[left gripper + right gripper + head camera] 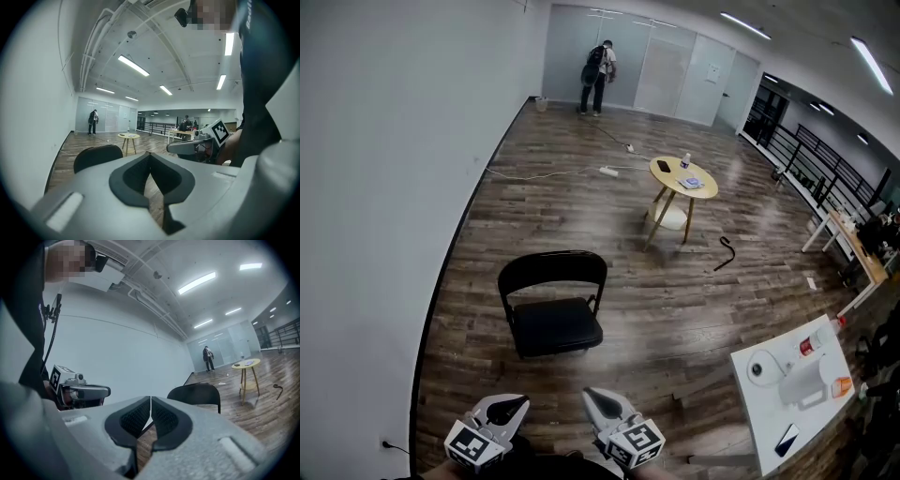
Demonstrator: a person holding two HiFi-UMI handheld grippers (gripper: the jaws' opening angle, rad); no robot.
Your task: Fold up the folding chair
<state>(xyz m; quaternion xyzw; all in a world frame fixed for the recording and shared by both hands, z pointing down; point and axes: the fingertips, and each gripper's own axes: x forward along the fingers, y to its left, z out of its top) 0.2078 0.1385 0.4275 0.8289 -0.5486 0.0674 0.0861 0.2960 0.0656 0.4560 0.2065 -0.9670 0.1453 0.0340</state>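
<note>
A black folding chair (553, 305) stands unfolded on the wood floor, its seat towards me and its curved backrest on the far side. Both grippers hang at the bottom of the head view, well short of the chair. My left gripper (512, 406) is shut with nothing in it; my right gripper (595, 397) is shut and empty too. In the left gripper view the chair's backrest (97, 156) rises behind the closed gripper (150, 154). The right gripper view shows the chair (197, 394) just past its closed gripper (150, 399).
A grey wall (384, 187) runs along the left. A round yellow side table (682, 180) stands beyond the chair, a white table (797, 384) with a paper roll and bottles at the right. A black cane (727, 253) and cables lie on the floor. A person (597, 75) stands far off.
</note>
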